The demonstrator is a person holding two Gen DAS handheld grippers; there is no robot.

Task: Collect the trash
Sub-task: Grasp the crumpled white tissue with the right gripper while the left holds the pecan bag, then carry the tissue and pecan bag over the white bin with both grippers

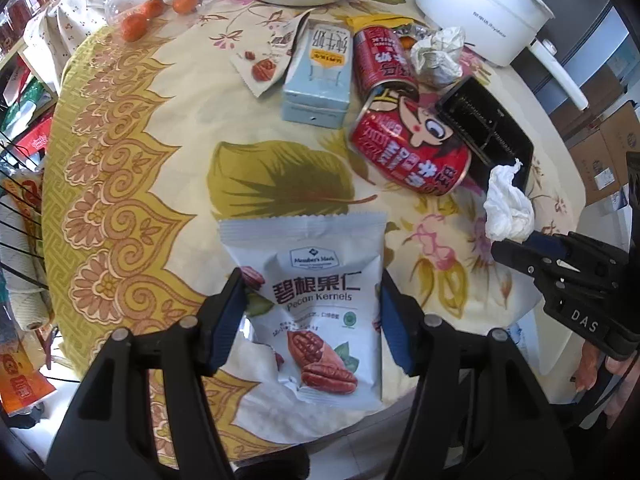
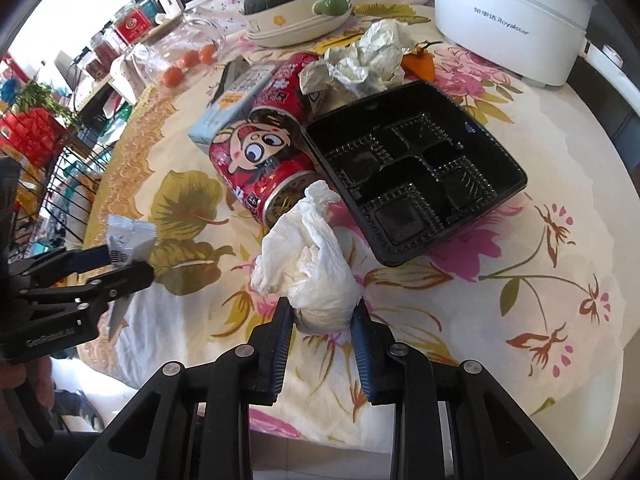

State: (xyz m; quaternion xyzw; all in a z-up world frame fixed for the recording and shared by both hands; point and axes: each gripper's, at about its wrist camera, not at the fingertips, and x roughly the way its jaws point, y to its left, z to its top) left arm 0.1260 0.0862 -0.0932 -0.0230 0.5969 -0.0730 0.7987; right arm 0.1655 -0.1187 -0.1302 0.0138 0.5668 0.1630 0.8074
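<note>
Big white Royalstar cooker [image 2: 508,12] sits at 1 o'clock, and the black compartment tray [image 2: 416,168] is empty. Left gripper [image 1: 312,316] pinches the Pecan Kernels packet [image 1: 316,312] near the table's edge, and right gripper [image 2: 322,328] squeezes a white tissue wad [image 2: 312,276] by the tray.

The white snack packet [image 1: 312,308] near the table's edge read "Member's Mark" and "Pecan Kernels", with Chinese characters 碧根果仁 between them. The white cooker [image 2: 508,16] at the far right carried "Royalstar" after some Chinese characters. The right gripper's body [image 1: 584,312] bore "DAS". The red cans [image 1: 412,148] and blue carton [image 1: 320,76] bore upside-down Chinese lettering, hard to read.
</note>
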